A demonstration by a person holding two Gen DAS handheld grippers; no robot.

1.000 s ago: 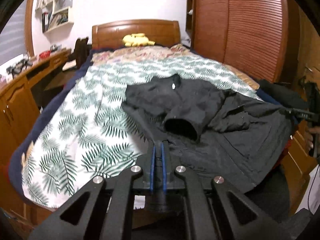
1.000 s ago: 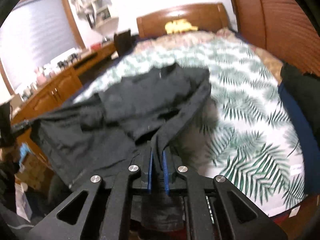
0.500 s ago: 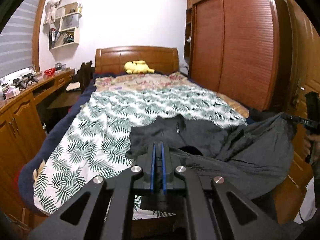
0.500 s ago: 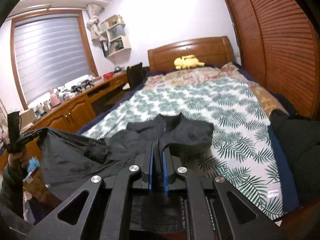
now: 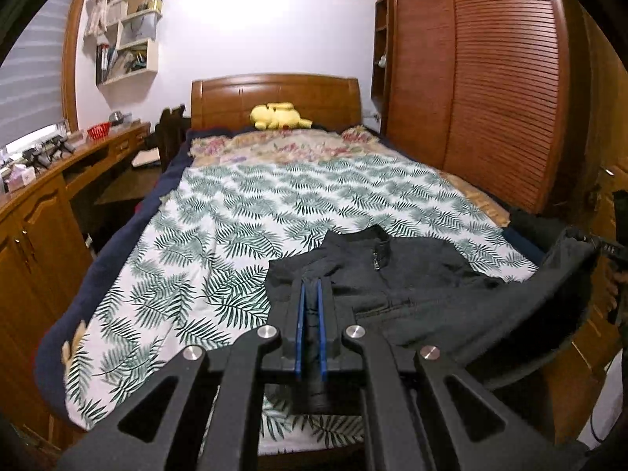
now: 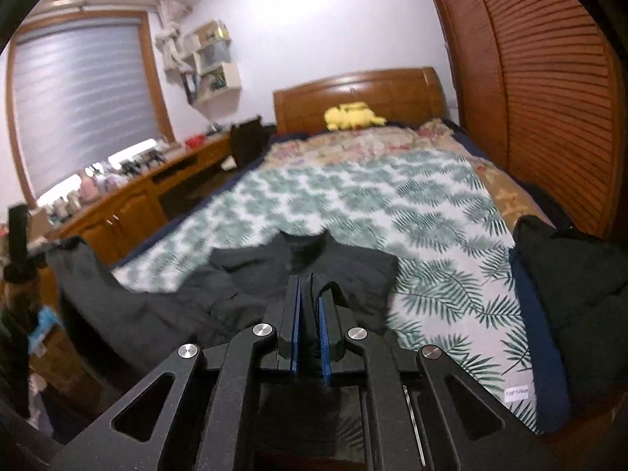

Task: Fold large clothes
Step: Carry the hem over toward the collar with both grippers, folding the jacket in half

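Where fabric bunches: claws (image 5: pixel 310 288) clamping jacket (image 5: pixel 412 274).

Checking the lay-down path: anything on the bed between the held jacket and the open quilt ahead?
Nothing visible. Both the left gripper and right gripper are shut on the jacket; the leaf-print quilt ahead is bare. The yellow plush sits far back by the headboard.

1. Jacket (image 5: pixel 412 274): on bed (image 5: pixel 243 212), foot end, collar twd headboard (image 5: pixel 274 98); hem off the edge.
2. L gripper (image 5: pixel 310 290): clamped on jacket, left hem corner.
3. R gripper (image 6: pixel 310 286): clamped on right hem corner.
4. Plush (image 5: pixel 278 115): on bed, at headboard.
5. Desk (image 5: pixel 59 172): left of bed.
6. Wardrobe (image 5: pixel 490 90): right of bed.
7. Shelves (image 5: pixel 129 39): on wall above desk.
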